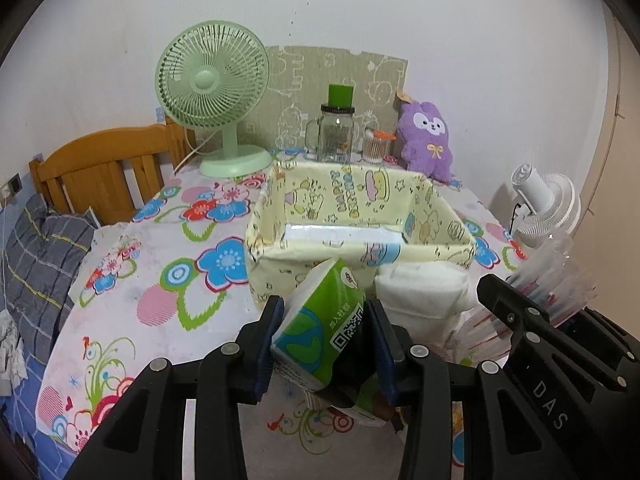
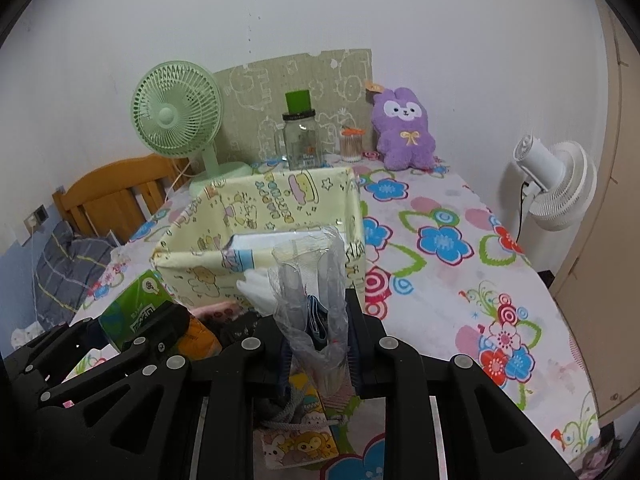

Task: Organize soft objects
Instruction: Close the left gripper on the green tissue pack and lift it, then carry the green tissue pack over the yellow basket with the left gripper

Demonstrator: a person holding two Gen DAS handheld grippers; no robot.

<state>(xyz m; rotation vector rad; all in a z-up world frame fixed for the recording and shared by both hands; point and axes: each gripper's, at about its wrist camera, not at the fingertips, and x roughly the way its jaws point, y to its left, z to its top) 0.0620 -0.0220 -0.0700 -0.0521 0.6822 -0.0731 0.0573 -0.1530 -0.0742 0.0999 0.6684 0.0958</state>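
Note:
My left gripper (image 1: pixel 325 312) is shut on a green tissue pack (image 1: pixel 324 332) and holds it just in front of the yellow cartoon-print fabric basket (image 1: pixel 276 208). A white folded cloth (image 1: pixel 420 292) lies by the basket's front wall. My right gripper (image 2: pixel 316 324) is shut on a clear plastic bag of straws (image 2: pixel 312 280), held upright in front of the basket (image 2: pixel 192 236). A clear flat pack (image 2: pixel 280 240) lies inside the basket. The tissue pack (image 2: pixel 136 308) and left gripper show at the left of the right wrist view. A purple plush (image 1: pixel 428 140) sits at the table's back.
A green desk fan (image 1: pixel 212 92), a glass jar with a green lid (image 1: pixel 336 128) and a cotton-swab cup (image 1: pixel 374 146) stand behind the basket. A white fan (image 2: pixel 556 188) stands off the table's right. A wooden bed frame (image 1: pixel 100 172) is on the left. A small cartoon pouch (image 2: pixel 300 440) lies under my right gripper.

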